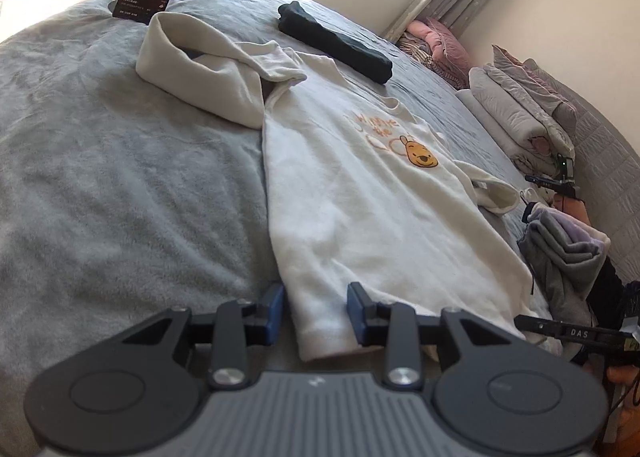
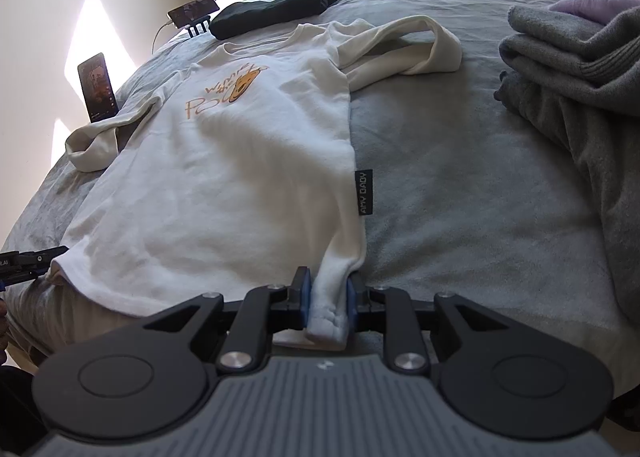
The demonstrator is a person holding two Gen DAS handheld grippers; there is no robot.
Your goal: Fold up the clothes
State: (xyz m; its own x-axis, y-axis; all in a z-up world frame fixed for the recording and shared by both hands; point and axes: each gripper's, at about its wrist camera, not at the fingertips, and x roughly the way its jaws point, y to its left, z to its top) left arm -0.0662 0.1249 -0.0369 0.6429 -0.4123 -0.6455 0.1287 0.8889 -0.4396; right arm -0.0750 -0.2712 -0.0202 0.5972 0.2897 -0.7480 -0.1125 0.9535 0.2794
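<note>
Two grippers meet the hem of a cream sweatshirt lying flat on the bed, collar away, long axis toward the window: right gripper clenched on one corner; left gripper straddles the other, pads apart from it.

Left of the left gripper the grey blanket lies bare; ahead of it the cream sweatshirt covers the bed, its folded sleeve beyond; right of the right gripper lies open blanket, then stacked grey clothes.
</note>
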